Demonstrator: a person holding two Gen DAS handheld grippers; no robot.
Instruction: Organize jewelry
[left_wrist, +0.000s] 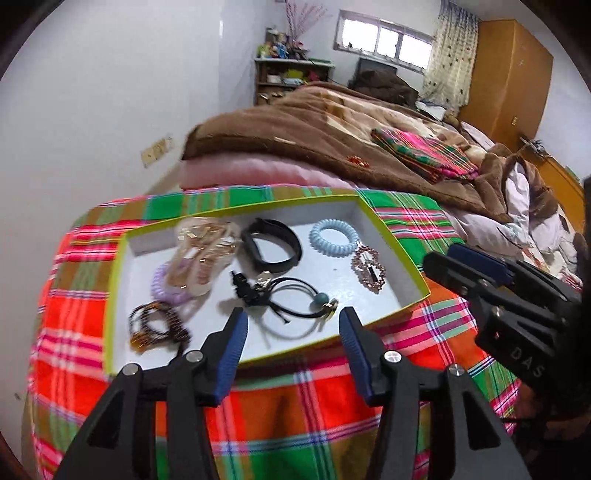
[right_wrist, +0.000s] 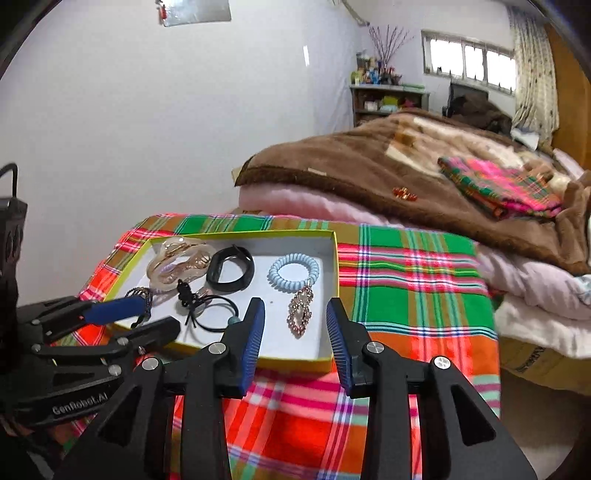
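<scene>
Both grippers are hanging spread, nothing between the pads: left gripper over the near edge of the shallow white cardboard tray with yellow-green rim, right gripper over its near right corner. Tray is sitting on the bright plaid cloth. Inside it: pale blue spiral hair tie toward the far right corner, pink rhinestone clip touching it, black band mid-far, black elastic with teal bead near edge, lilac spiral tie left.
</scene>
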